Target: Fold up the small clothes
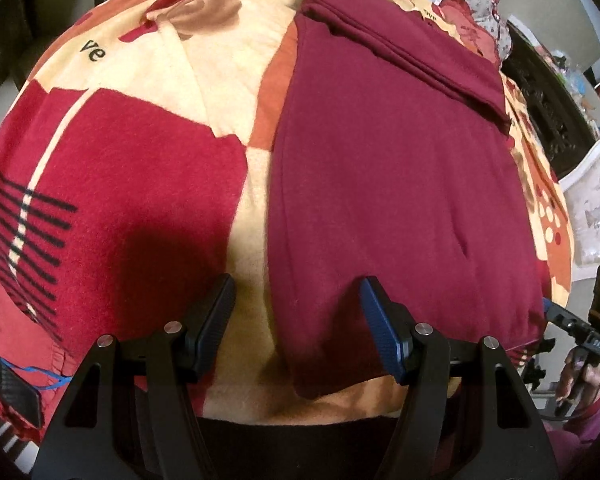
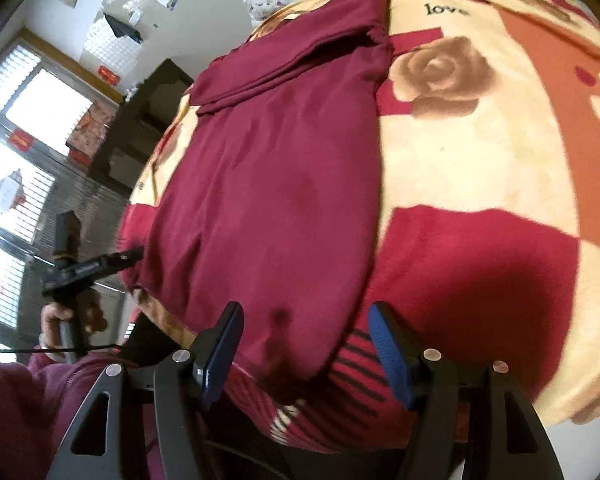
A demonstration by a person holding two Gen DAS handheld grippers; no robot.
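On the patterned blanket, a flat maroon garment, top edge folded; both grippers wide apart, empty.

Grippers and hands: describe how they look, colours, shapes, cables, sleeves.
Both the left gripper and the right gripper have black angular frames with silver round bolts and ribbed blue-edged finger pads. The person's hand wears a maroon sleeve; a thin black cable trails beside it.
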